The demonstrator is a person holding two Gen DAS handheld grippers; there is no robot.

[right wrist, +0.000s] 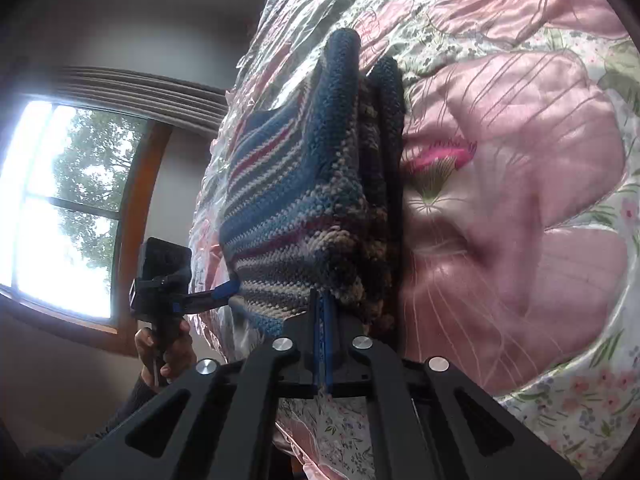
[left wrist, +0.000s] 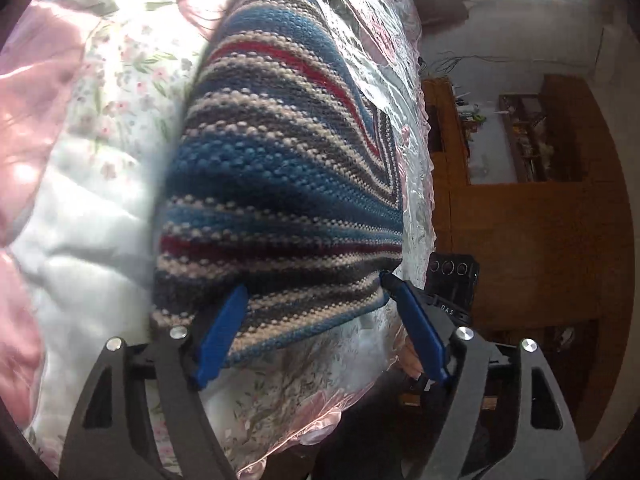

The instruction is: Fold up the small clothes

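A small knitted sweater with blue, grey, cream and red stripes (left wrist: pixel 280 184) lies on a shiny pink quilted bedspread with a floral print (left wrist: pixel 120 92), and everything else is placed from it here. In the left wrist view the left gripper (left wrist: pixel 312 292) has its two blue fingers spread wide, one fingertip (left wrist: pixel 236 296) pressed against the sweater's lower striped edge and the other touching the sweater's corner on the far side, so the hem sits between them without being pinched. Beyond the sweater's right edge the bedspread ends, and wooden shelving (left wrist: pixel 520 140) stands well apart from it against a pale wall.

In the right wrist view the right gripper (right wrist: pixel 322 300) has its blue fingers drawn narrow, nearly together, clamped on the sweater's near edge where several folded layers stack up. The sweater (right wrist: pixel 312 184) rises from that grip as a thick bundle, its dark blue ribbed end furthest away. Left of the sweater, the left gripper (right wrist: pixel 224 292) reaches in with a blue fingertip touching the knit, and a hand (right wrist: pixel 168 356) grasps its handle. A wood-framed window (right wrist: pixel 68 208) showing trees sits further left.
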